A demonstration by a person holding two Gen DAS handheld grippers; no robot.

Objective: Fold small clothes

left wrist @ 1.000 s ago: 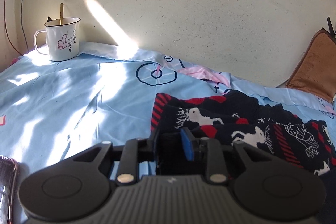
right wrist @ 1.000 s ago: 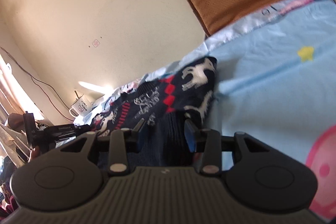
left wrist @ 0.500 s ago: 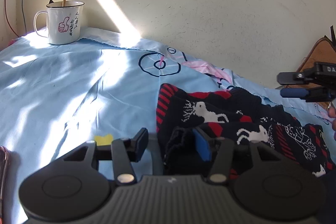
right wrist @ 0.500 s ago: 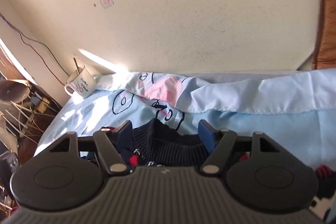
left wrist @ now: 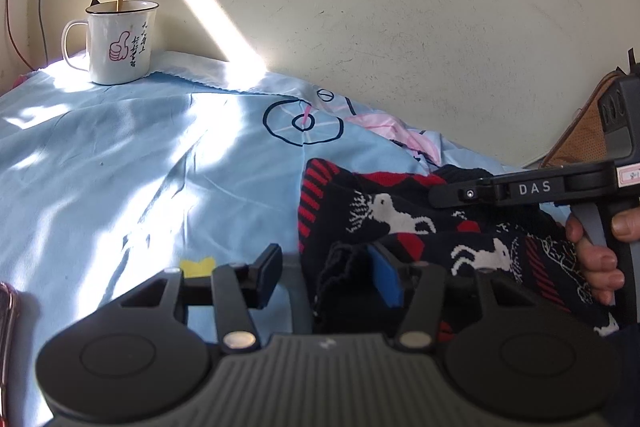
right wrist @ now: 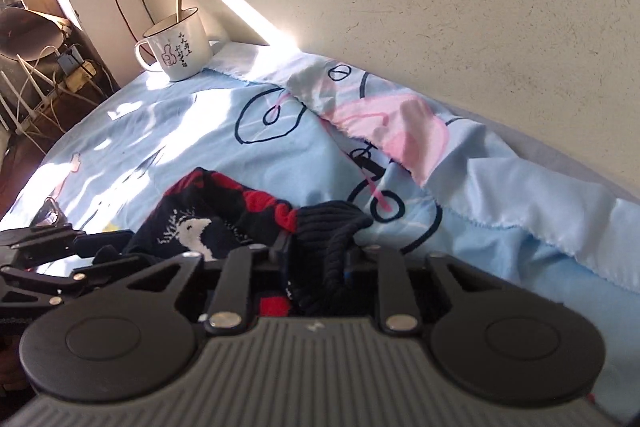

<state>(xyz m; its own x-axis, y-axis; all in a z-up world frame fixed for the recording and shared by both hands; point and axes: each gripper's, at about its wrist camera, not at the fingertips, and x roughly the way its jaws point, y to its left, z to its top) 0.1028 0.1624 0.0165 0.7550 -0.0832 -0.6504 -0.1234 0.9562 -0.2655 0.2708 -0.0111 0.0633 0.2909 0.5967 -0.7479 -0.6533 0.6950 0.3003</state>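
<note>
The small sweater (dark knit, red bands, white reindeer) lies bunched on the light blue bedsheet, near the wall and well apart from the white mug in the far corner. In the right wrist view its ribbed navy collar rises into the right gripper, whose jaws are closing on that thick fold; the pads already look to press the knit from both sides. The left gripper sits at the sweater's near edge with its jaws partly apart: a dark hem fold lies against the blue pad, but the other pad stands clear over bare sheet, so nothing is pinched there.

My reading is that 1 of 2 grasps is being made for a fold. To do it well, the right grip should take the whole collar rib, not a single loose layer, before any lift. The left jaws need to shift further onto the hem and close fully, so both holds carry the cloth evenly and the knit does not sag or twist.
</note>
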